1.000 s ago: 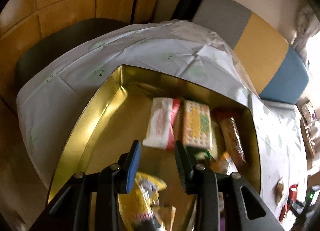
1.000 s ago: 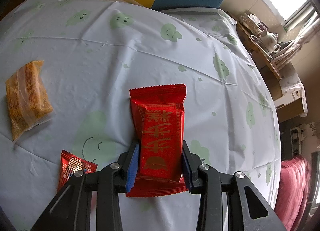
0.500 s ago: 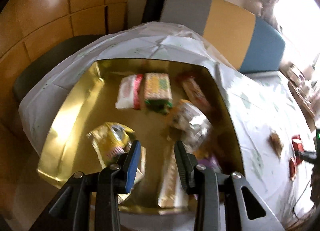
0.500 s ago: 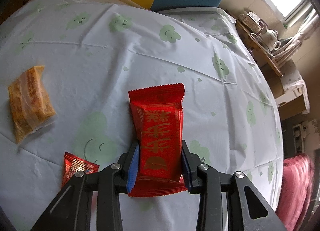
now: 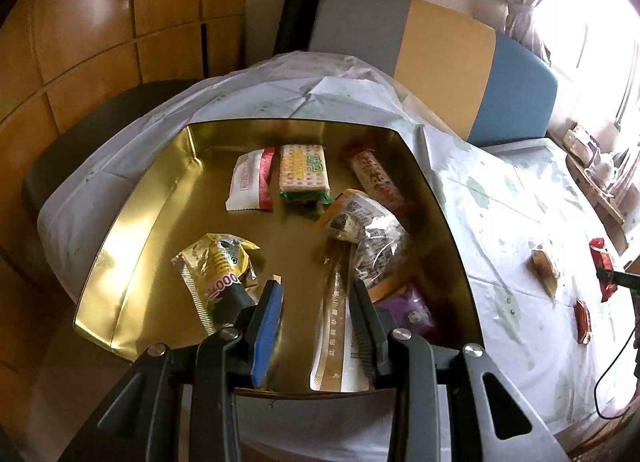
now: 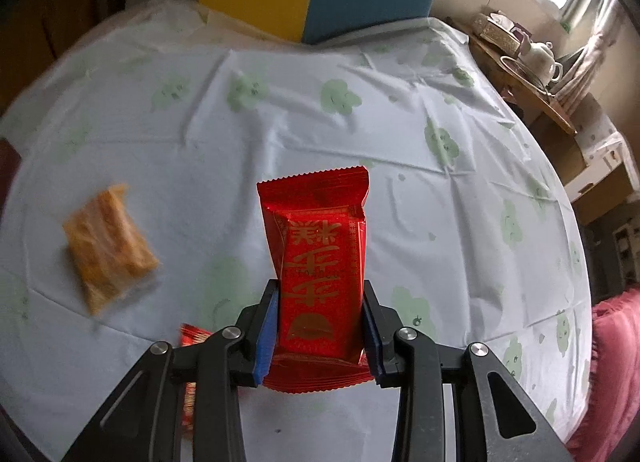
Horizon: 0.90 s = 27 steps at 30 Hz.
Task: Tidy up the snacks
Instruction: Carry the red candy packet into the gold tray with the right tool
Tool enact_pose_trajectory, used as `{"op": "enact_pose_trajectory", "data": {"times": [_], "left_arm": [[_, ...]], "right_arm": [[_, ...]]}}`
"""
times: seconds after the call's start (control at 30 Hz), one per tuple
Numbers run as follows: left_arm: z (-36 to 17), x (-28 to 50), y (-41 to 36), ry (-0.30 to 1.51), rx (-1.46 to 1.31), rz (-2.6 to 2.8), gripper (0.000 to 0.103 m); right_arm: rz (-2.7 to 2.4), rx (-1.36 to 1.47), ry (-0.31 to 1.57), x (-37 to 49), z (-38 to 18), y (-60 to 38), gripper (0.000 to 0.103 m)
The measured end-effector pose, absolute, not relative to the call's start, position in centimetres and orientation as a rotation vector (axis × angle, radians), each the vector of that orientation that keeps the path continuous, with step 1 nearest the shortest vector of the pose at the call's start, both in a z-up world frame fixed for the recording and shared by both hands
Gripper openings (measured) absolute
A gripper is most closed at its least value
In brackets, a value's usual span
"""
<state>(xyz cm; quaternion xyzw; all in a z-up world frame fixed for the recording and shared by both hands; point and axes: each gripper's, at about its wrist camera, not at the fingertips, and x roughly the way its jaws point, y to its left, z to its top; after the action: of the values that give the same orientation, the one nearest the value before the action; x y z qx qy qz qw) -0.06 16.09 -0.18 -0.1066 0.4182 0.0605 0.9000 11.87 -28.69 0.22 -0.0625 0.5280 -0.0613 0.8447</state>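
**Snacks half sorted between table and gold tin**

White tablecloth (image 6: 304,133) printed with pale green cloud faces covers the round table, and behind it stands a bench back in grey, yellow and blue panels (image 5: 444,45). At the right of the right wrist view a wooden side table carries a white teapot (image 6: 542,57).

On the cloth sits a gold tin tray (image 5: 132,229). Inside it, along the far wall, lie a white and red wafer packet (image 5: 250,185), a green-edged cracker pack (image 5: 304,171) just beside it, and a long red-ended snack bar (image 5: 376,177). Nearer the camera lie a yellow foil packet (image 5: 216,266), a clear bag of dark seeds with an orange top (image 5: 368,234), a long white sachet (image 5: 334,338) and a purple packet (image 5: 408,310).

The left gripper (image 5: 316,302) hovers over the near edge of the tray, its jaws parted with nothing between them.

The right gripper (image 6: 320,314) pinches a red foil snack packet with gold characters (image 6: 320,262) by its lower half, both pads pressed against its sides, lifted clear above the cloth. Left of it on the cloth lies an orange cracker in a clear wrapper (image 6: 108,246), blurred. A small red packet (image 6: 192,342) shows partly behind the gripper's left finger.
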Motion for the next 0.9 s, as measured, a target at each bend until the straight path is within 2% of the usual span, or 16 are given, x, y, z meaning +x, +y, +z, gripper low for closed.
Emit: {"op": "enact_pose_trajectory", "data": {"times": [0.2,0.4,0.9], "left_arm": [[0.3,-0.5,17.1,0.828,-0.246,0.159,0.035],[0.5,-1.0,19.3,0.806,-0.284,0.216,0.035],[0.5,-2.2,23.2,0.774,-0.336,0.315,0.035]], "right_arm": [[-0.037,-0.066,1.027,10.8,3.5,-25.6,0.037],[0.199,-0.050,0.970,10.2,5.6,-17.6,0.037],[0.720,-0.052,1.037,8.8,4.4,3.5,0.037]]}}
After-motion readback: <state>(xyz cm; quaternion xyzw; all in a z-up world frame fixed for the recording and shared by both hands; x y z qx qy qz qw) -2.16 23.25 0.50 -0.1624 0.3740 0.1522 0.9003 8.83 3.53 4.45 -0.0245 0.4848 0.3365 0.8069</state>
